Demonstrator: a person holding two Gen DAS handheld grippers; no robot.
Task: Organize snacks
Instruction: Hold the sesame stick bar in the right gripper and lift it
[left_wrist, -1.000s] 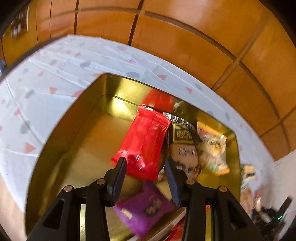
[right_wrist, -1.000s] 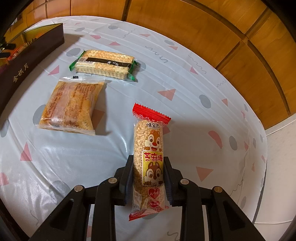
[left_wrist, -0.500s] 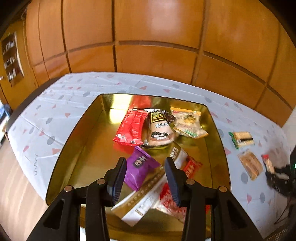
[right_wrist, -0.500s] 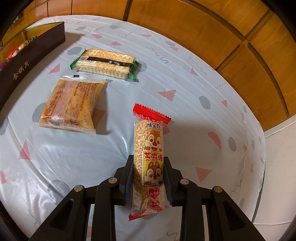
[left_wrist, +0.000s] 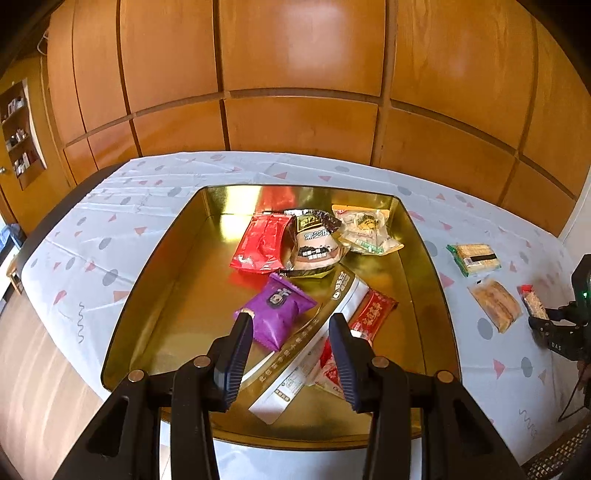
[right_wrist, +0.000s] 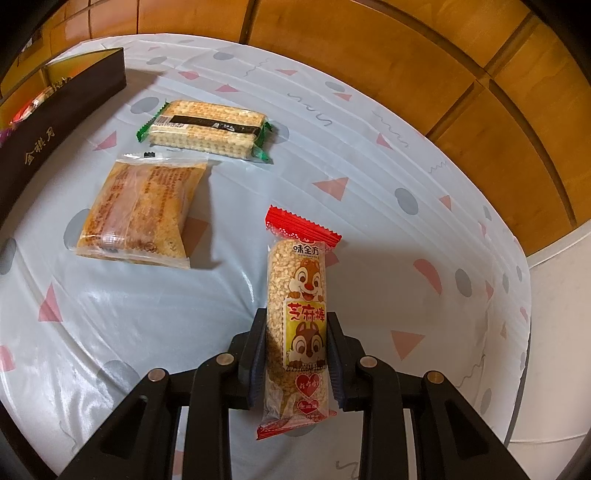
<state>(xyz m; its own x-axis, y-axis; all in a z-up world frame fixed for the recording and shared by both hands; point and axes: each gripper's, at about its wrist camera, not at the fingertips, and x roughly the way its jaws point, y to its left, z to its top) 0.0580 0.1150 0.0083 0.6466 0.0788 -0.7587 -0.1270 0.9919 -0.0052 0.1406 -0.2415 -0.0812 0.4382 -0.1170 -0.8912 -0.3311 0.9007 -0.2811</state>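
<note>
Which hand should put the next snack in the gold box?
The right gripper: its fingers already clamp the sesame stick. The left gripper hangs empty over the gold box.

the left claw (left_wrist: 290, 334) is matte black, with two angled arms ending in dark blue ribbed pads (left_wrist: 239, 350), each arm pinned by round brass-coloured rivets. the right claw (right_wrist: 295, 350) has the same black frame, brass rivets and ribbed pads; from the left view its body shows a small green light.
</note>
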